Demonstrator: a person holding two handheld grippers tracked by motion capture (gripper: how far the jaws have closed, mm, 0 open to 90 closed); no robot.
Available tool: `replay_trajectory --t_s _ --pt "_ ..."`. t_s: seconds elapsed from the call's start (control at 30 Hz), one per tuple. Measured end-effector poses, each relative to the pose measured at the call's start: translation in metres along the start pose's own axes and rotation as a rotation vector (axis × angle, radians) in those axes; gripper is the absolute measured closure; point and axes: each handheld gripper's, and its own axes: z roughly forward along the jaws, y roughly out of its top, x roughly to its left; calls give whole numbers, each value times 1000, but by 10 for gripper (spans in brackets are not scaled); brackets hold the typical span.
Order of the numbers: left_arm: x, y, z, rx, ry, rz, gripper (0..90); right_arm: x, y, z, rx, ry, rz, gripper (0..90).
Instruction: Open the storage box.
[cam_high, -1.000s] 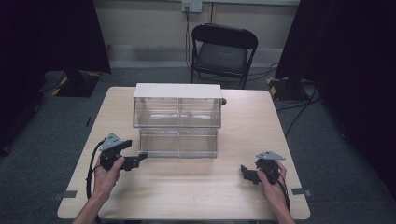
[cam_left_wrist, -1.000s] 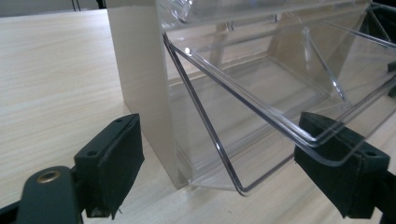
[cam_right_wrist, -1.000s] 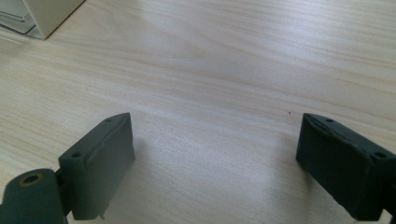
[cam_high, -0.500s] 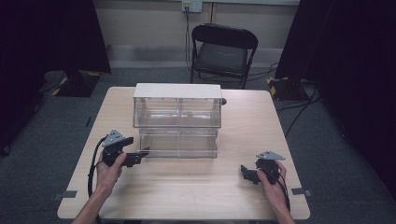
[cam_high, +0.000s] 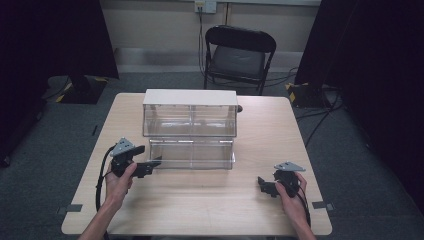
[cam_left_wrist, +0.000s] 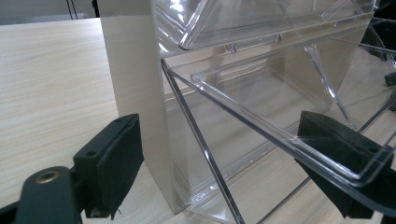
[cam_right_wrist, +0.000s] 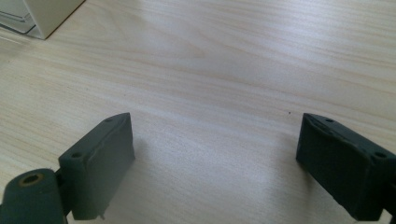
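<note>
A clear plastic drawer cabinet (cam_high: 190, 127) with a pale top stands in the middle of the wooden table (cam_high: 210, 205), two rows high. The lower left drawer (cam_left_wrist: 280, 116) is tipped outward at the top, so its clear front leans toward the person's side.

The left tongs (cam_high: 150, 166) sit at the cabinet's lower left corner, held by the person's left hand (cam_high: 119, 181). In the left gripper view one black jaw stands outside the cabinet's pale side wall (cam_left_wrist: 133, 93), not touching it, and the other lies behind the clear rim of the tipped drawer, right up against it. The cabinet's corner and the drawer's edge lie between the two jaws. The jaws have just been opening a little; the gap is modest, and they do not squeeze the drawer from both sides, so I take them as loose rather than gripping.

The right tongs (cam_high: 265, 186) rest well apart from the cabinet, near the table's front right part, in the person's right hand (cam_high: 292, 200). In the right gripper view the jaws stand wide with bare wood between them, and a corner of the cabinet shows at the top left edge.

Behind the table a black folding chair (cam_high: 239, 55) stands against the wall, on grey carpet.
</note>
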Motion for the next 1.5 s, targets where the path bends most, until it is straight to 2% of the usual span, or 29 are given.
replay_trajectory --t_s 0.4,0.7,0.93,1.2,1.23,1.3,1.37,1.5 --pt "-3 6 3 0 -2 3 153 0 0 0 0 0 0 106" --pt "1 9 5 6 19 -6 158 0 0 0 0 0 1 106" --pt "2 11 5 -10 11 -19 154 0 0 0 0 0 1 106" --pt "1 14 8 -6 1 -5 153 0 0 0 0 0 0 106" --pt "1 14 9 -15 2 -21 153 0 0 0 0 0 1 106" --pt "2 14 9 -11 9 -12 155 0 0 0 0 0 0 105" --pt "2 14 10 -22 22 -33 156 0 0 0 0 0 -1 106" --pt "4 13 12 -18 25 -45 156 0 0 0 0 0 0 106"
